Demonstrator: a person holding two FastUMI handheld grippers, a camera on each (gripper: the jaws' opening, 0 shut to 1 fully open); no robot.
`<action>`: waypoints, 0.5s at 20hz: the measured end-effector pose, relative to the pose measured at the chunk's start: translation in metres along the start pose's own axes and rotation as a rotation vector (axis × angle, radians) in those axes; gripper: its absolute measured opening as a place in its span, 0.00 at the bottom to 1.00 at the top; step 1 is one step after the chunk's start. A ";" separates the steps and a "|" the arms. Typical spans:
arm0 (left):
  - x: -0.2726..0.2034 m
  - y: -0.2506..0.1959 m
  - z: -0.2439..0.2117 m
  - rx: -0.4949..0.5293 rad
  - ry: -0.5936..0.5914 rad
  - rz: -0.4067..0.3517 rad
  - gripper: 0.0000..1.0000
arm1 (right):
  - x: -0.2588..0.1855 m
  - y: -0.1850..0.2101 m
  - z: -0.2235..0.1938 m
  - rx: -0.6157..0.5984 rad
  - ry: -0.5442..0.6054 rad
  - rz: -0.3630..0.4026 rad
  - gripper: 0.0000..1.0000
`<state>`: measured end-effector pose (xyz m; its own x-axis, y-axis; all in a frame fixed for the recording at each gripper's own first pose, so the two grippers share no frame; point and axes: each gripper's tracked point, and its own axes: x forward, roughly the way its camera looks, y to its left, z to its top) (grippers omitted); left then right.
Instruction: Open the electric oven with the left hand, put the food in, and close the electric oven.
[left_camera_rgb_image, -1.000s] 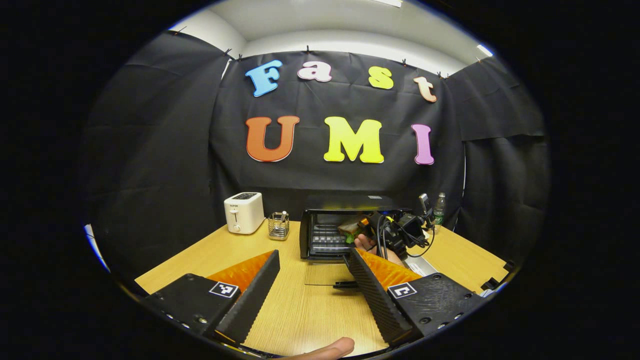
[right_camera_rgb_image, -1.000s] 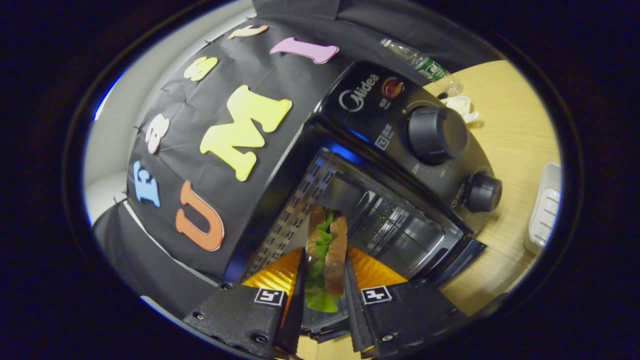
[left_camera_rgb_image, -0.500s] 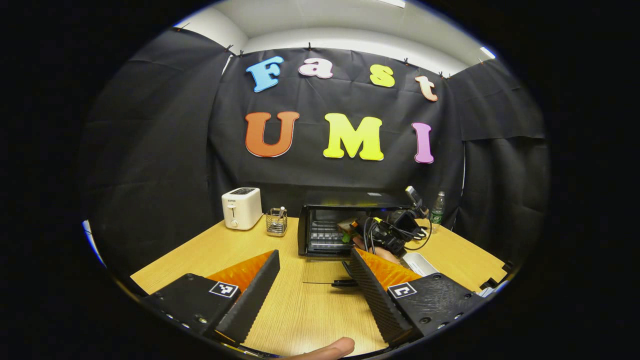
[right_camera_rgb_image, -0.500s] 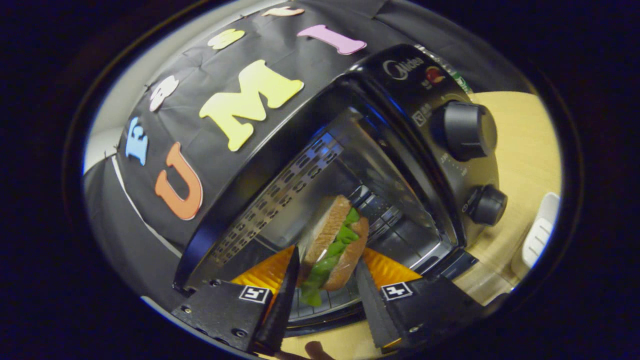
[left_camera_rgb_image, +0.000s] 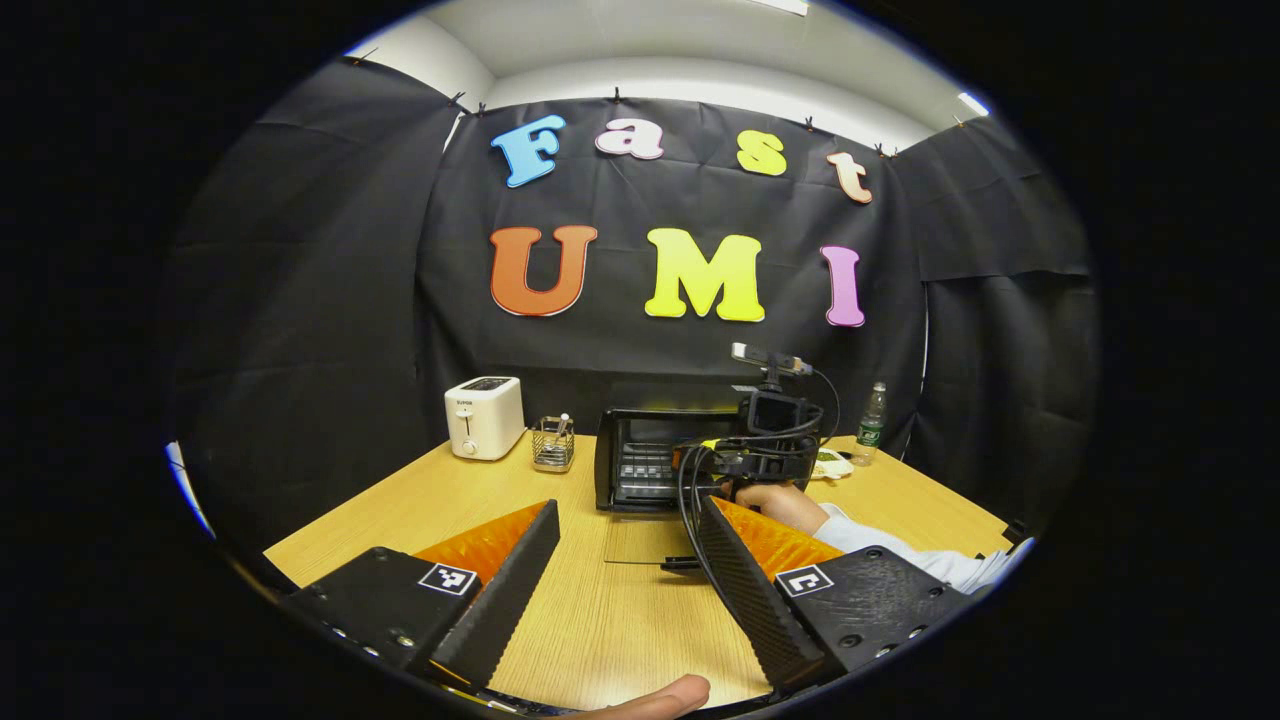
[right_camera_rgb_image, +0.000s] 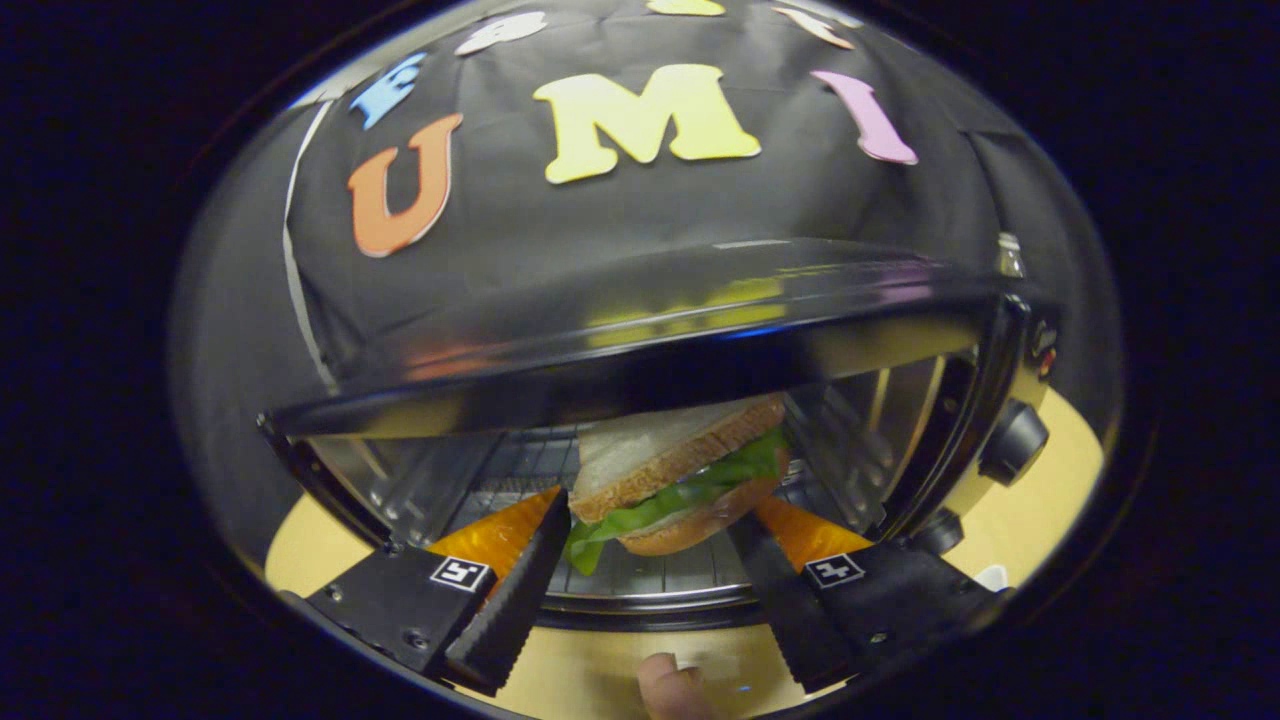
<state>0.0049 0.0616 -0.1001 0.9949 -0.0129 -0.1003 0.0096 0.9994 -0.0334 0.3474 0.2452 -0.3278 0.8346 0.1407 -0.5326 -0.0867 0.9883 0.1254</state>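
right gripper view: my right gripper (right_camera_rgb_image: 655, 560) stands at the mouth of the electric oven (right_camera_rgb_image: 640, 330), its fingers spread to either side of the sandwich (right_camera_rgb_image: 675, 475). whether both fingers press the bread i cannot tell. the sandwich lies flat, just inside the cavity and directly ahead of the tongs, long axis crosswise to them, over the wire rack (right_camera_rgb_image: 600, 570). in the left gripper view my left gripper (left_camera_rgb_image: 625, 580) hangs apart and empty above the wooden table (left_camera_rgb_image: 600, 640), well back from the oven, with the lowered glass door (left_camera_rgb_image: 640, 540) between. the door lies straight ahead of the left tongs, so i judge that hand is placed to swing it up once the right one clears.
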 end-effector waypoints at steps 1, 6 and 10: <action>0.000 0.001 0.002 -0.001 -0.007 0.005 0.93 | -0.002 0.003 -0.004 -0.049 0.047 -0.004 0.99; -0.004 0.003 -0.002 -0.019 0.000 0.017 0.93 | -0.008 0.001 -0.014 -0.204 0.154 -0.015 1.00; -0.008 0.007 -0.006 -0.026 0.021 0.031 0.93 | -0.024 0.000 -0.020 -0.219 0.219 0.012 1.00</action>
<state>-0.0038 0.0684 -0.1059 0.9923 0.0171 -0.1229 -0.0241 0.9982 -0.0558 0.3160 0.2429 -0.3318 0.6978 0.1378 -0.7029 -0.2307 0.9723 -0.0383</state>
